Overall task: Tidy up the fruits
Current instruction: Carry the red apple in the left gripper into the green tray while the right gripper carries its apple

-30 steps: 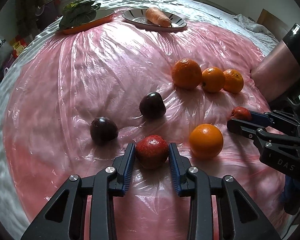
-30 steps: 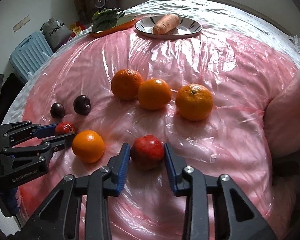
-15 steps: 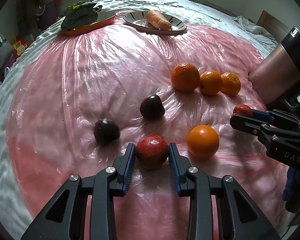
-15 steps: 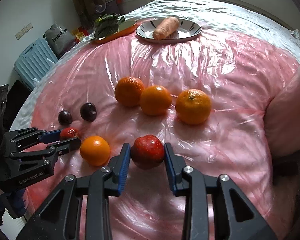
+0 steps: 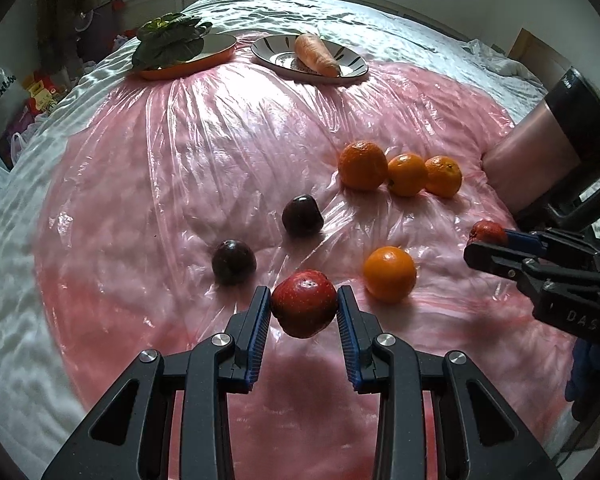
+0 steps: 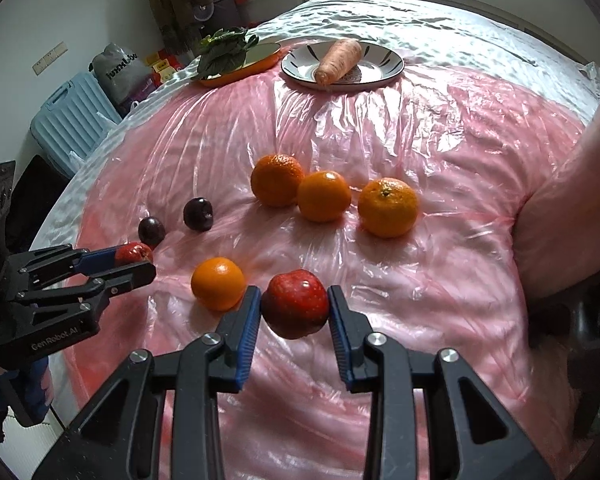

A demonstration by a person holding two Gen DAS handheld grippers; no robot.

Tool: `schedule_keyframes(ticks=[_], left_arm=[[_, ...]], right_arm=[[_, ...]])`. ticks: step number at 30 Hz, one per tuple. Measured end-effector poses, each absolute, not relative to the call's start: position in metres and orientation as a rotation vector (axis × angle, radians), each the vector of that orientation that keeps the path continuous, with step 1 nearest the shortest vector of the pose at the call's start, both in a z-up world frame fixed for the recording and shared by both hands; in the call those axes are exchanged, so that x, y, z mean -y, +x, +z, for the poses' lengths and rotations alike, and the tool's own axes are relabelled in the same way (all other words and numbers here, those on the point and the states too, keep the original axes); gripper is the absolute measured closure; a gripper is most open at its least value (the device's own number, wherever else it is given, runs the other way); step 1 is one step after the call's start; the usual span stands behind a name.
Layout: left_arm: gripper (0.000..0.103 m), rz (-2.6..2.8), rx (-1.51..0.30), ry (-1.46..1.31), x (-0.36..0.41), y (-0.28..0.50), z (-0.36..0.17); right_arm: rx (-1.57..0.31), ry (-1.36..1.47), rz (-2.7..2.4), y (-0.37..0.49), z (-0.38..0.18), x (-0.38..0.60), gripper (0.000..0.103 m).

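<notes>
My left gripper (image 5: 303, 297) is shut on a red apple (image 5: 304, 308), held a little above the pink plastic sheet (image 5: 204, 168). My right gripper (image 6: 294, 300) is shut on a second red apple (image 6: 296, 304), also off the sheet. Each gripper shows at the edge of the other's view with its apple. Between them lies a lone orange (image 5: 389, 274). Three oranges (image 6: 324, 196) sit in a row further back. Two dark plums (image 5: 302, 215) (image 5: 234, 261) lie to the left of them.
At the far edge an orange dish (image 5: 220, 54) holds leafy greens, and beside it a striped plate (image 5: 352, 67) holds a carrot (image 5: 315, 54). A person's forearm (image 6: 568, 200) rests at the right. A blue suitcase (image 6: 66, 120) stands beyond the bed's left edge.
Both grippers have risen, each lifting its apple off the sheet. The fruit lying on the sheet has not moved.
</notes>
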State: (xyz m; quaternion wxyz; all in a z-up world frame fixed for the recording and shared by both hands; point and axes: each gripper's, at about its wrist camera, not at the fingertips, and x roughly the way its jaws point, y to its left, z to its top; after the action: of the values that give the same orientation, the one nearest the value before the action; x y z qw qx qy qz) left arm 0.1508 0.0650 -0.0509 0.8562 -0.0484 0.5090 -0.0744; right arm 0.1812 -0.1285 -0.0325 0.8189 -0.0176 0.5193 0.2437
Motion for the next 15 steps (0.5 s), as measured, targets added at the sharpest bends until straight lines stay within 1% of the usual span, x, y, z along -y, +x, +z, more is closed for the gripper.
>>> schedule_keyframes(ticks=[8,15], left_arm=[[0.074,-0.203,-1.088,-0.055,-0.063,0.141,-0.04],[0.074,-0.263,-1.098,-0.021,-0.034,0.135,-0.03]], right_arm=[[-1.146,-0.035,0.525,0.164,-0.034,0.126,0.058],[-1.171,-0.005,0.514,0.146,-0.033,0.144,0.058]])
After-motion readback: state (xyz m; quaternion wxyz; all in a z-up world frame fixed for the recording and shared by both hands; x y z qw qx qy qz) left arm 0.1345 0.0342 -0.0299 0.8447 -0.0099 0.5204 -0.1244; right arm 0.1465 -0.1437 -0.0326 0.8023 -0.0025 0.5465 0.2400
